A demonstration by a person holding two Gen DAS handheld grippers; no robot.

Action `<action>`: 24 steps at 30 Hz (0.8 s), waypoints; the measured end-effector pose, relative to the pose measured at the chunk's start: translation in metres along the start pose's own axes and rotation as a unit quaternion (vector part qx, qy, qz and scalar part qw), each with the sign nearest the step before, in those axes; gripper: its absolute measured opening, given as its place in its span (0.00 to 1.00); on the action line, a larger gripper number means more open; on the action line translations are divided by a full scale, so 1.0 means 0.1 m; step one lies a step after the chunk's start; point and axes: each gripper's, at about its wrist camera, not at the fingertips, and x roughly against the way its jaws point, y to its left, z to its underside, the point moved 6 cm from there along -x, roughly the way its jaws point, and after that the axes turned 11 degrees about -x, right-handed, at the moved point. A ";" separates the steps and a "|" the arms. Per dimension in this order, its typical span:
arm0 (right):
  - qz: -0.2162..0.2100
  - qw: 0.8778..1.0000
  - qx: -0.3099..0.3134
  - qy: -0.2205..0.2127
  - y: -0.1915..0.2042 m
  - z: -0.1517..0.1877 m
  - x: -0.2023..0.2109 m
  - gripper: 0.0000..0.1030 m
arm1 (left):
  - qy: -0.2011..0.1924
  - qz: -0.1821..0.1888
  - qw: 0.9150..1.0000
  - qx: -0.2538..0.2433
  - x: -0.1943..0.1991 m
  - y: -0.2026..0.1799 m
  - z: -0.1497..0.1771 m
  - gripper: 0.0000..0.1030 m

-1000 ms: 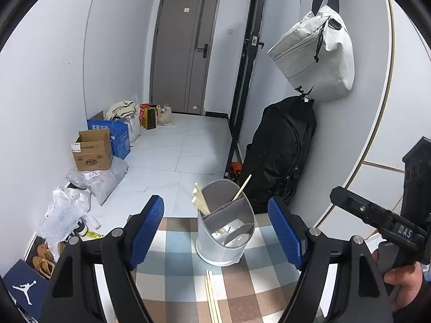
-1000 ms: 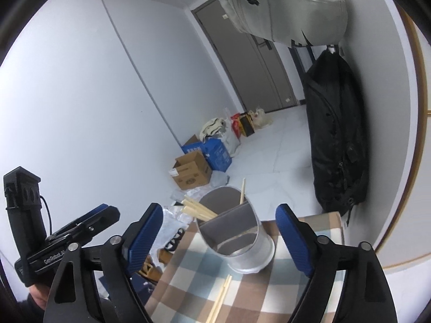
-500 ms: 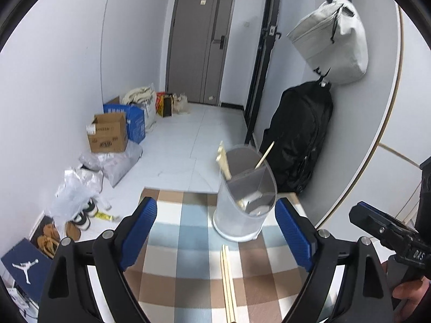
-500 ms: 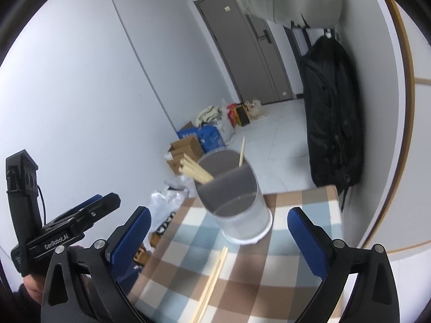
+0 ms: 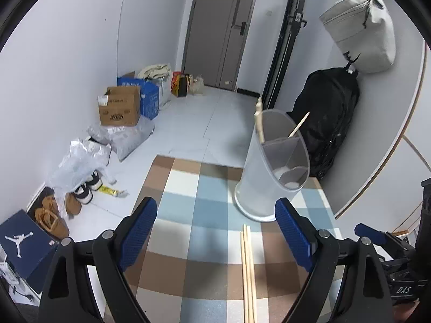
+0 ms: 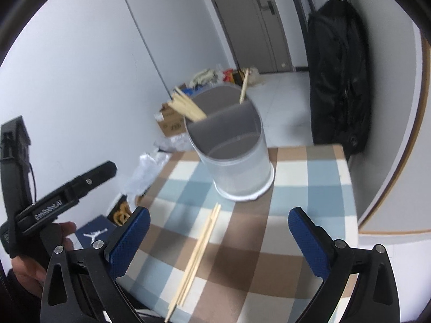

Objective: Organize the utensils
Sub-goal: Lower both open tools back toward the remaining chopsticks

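Over the checked cloth (image 5: 188,210), left gripper (image 5: 215,231) tilted down, released, right gripper (image 6: 218,237) released

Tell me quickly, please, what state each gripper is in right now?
Left gripper: open, holding nothing; its jaws have just been opening.
Right gripper: open, holding nothing; its jaws have just been opening.

Loose chopsticks (image 6: 198,255) flat before grey holder (image 6: 234,156)
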 end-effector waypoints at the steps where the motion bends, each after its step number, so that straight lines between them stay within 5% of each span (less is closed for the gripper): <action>1: 0.000 1.000 0.000 0.000 0.00 0.00 0.00 1.00 | 0.006 0.002 1.000 0.005 -0.04 0.02 0.04 0.84; 4: 0.000 1.000 -0.001 0.029 0.00 0.09 -0.19 0.99 | 0.021 -0.005 1.000 0.013 -0.12 0.11 0.14 0.84; 8: -0.002 0.998 0.005 0.069 0.06 0.21 -0.44 0.80 | 0.045 -0.015 0.998 0.033 -0.21 0.25 0.21 0.84; 14: 0.004 0.992 -0.010 0.123 0.12 0.34 -0.87 0.73 | 0.057 -0.043 0.997 0.030 -0.24 0.39 0.25 0.84; 24: 0.044 0.985 -0.011 0.167 0.15 0.35 -1.27 0.42 | 0.085 -0.033 0.994 0.066 -0.37 0.60 0.32 0.84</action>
